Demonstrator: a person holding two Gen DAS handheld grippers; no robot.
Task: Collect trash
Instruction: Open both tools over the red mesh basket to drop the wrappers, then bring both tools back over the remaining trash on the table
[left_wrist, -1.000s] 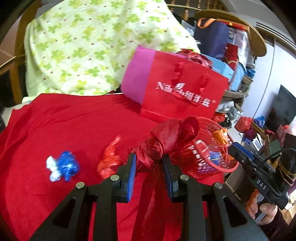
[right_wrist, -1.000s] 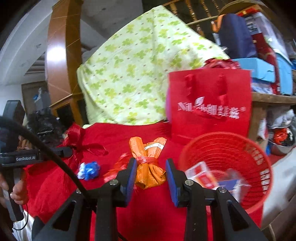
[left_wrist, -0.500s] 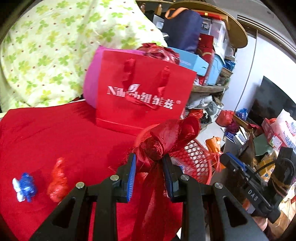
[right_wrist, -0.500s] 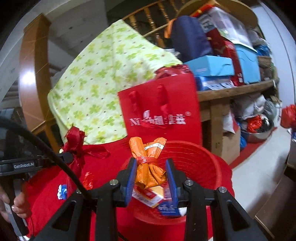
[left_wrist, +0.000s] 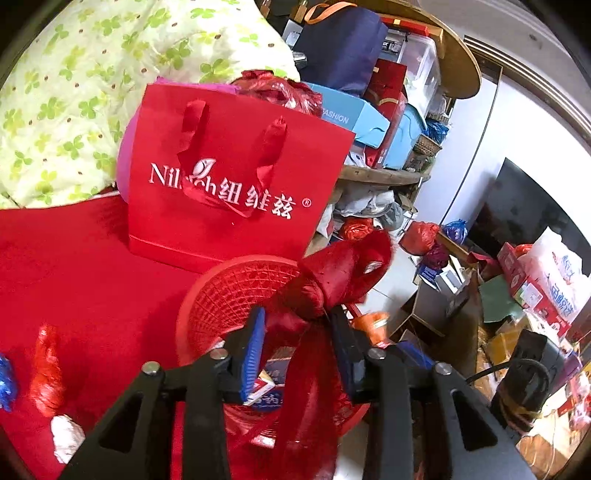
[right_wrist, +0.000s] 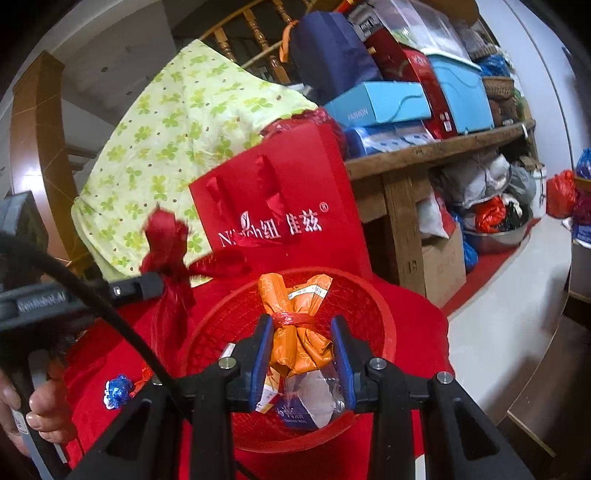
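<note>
Covering the work surface, a red tablecloth (left_wrist: 74, 277), with a red gift bag (left_wrist: 236, 184) standing at its back, apparently no part of the clearing.

Sitting near the table's edge, just in front of the bag, a red mesh basket (right_wrist: 384, 314), already holding a small printed carton (right_wrist: 299, 410) and some clear wrapping; so, judged from that, collection well under way.

Hovering over the basket's mouth, both tools loaded. Left gripper (left_wrist: 295, 347): jaws just been opening, narrow gap only, with the red mesh bundle (left_wrist: 332, 273) between them, its tail hanging into the basket; touching the right-hand pad, but impossible to tell whether any real squeeze remains. Probably the moment of release. Right gripper (right_wrist: 301, 354): clamped tight on an orange packet (right_wrist: 295, 332) tied with a red band, poised above the carton, not yet let go.

Left to do, by the look of it: dropping these two pieces, then going back for the small stuff lying well apart from the basket on the cloth, namely a red wrapper (left_wrist: 46, 365), a white scrap (left_wrist: 66, 437) and a blue wrapper (left_wrist: 5, 376).
</note>
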